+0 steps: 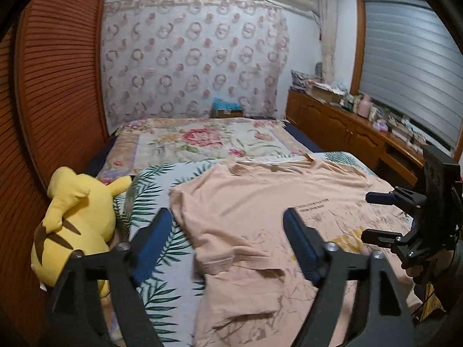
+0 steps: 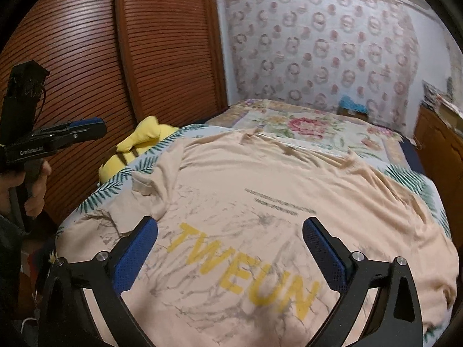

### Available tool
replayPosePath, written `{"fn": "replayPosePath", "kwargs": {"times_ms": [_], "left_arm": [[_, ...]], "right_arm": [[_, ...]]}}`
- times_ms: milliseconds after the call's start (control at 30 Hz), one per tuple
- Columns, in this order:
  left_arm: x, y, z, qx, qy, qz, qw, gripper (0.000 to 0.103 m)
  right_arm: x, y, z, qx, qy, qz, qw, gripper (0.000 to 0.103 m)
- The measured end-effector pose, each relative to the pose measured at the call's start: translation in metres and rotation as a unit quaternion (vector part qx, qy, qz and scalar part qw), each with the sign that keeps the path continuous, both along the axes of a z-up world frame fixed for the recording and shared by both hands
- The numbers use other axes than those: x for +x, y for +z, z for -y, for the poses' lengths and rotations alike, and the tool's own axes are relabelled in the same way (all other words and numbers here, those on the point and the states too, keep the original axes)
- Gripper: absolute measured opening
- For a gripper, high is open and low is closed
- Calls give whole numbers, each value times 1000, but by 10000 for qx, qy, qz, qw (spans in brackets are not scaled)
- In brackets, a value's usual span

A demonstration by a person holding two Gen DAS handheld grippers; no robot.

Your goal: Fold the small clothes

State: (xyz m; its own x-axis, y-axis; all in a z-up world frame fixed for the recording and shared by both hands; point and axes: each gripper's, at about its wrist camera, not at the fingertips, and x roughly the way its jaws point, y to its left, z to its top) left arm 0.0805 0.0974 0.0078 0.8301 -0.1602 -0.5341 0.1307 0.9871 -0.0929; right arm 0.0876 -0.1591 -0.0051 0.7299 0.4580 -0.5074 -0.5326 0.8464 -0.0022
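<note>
A peach cotton T-shirt with yellow letters and grey marbled print (image 2: 260, 202) lies spread flat over the leaf-patterned bedsheet (image 1: 162, 179), filling the centre and lower right of both views. In the left wrist view its left sleeve (image 1: 228, 254) is folded inward, and the shirt's left edge runs down the middle of the frame with a strip of bare sheet beside it. The collar edge lies along the top of the shirt, at the border of the floral quilt (image 1: 202, 138) in the upper middle.

The left gripper (image 1: 228, 243) hangs above that folded sleeve with its blue-padded jaws spread wide and nothing between them. The right gripper (image 2: 230, 248) stands wide open too, over the yellow lettering, gripping nothing; no pad presses on the cloth.

At the lower left of the left wrist view a yellow plush toy with brown stripes (image 1: 75, 219) sits at the sheet's edge, against the louvred reddish wooden doors (image 1: 58, 86). A wooden sideboard (image 1: 347, 133) bounds the right side. The quilt beyond the collar is open ground.
</note>
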Motion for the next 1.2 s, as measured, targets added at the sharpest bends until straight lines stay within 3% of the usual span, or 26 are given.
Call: {"fn": "replayPosePath", "kwargs": {"times_ms": [233, 500, 767, 867, 1033, 1200], "left_arm": [[2, -20, -26, -5, 464, -92, 9989, 81], [2, -34, -54, 102, 844, -214, 9961, 81], [4, -45, -72, 89, 1140, -354, 9928, 81], [7, -47, -77, 22, 1213, -405, 9918, 81], [13, -51, -79, 17, 1253, -484, 9909, 81], [20, -51, -74, -15, 1156, -503, 9920, 81]], "right_arm": [[29, 1, -63, -319, 787, -52, 9964, 69], [79, -13, -151, -447, 1637, -374, 9848, 58], [117, -37, -223, -689, 2383, -768, 9657, 45], [131, -49, -251, -859, 2541, -845, 9596, 41], [140, -69, -281, -1185, 2640, -857, 9534, 11], [152, -67, -269, -719, 2500, -828, 9620, 5]]}}
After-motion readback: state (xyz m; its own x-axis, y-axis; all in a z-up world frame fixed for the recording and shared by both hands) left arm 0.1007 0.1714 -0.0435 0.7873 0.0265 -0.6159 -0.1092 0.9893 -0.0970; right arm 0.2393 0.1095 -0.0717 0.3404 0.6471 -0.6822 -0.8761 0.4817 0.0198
